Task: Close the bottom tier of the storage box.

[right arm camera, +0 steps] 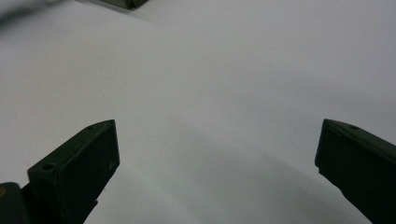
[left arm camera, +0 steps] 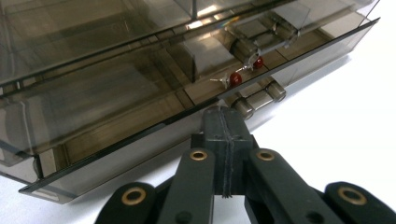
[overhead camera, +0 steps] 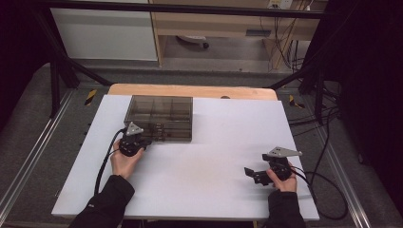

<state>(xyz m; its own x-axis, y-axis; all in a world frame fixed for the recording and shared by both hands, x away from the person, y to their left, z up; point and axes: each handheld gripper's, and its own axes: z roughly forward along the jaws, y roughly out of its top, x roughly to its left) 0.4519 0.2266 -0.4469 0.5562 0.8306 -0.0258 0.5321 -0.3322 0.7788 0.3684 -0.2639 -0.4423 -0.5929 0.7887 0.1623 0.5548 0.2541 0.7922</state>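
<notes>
Left tool (left arm camera: 224, 122) clenched tight, tips pressed against the front lip of the smoky plastic box (overhead camera: 159, 118) at the back left of the white surface (overhead camera: 209, 180), likely to nudge or pry its lid or drawer; nothing visibly pinched between the jaws. Small red-bodied parts (left arm camera: 235, 79) inside a front compartment, probably kept sorted there. Right tool (overhead camera: 252, 175) released, jaws wide, parked on bare surface well apart from the box, apparently waiting.
</notes>
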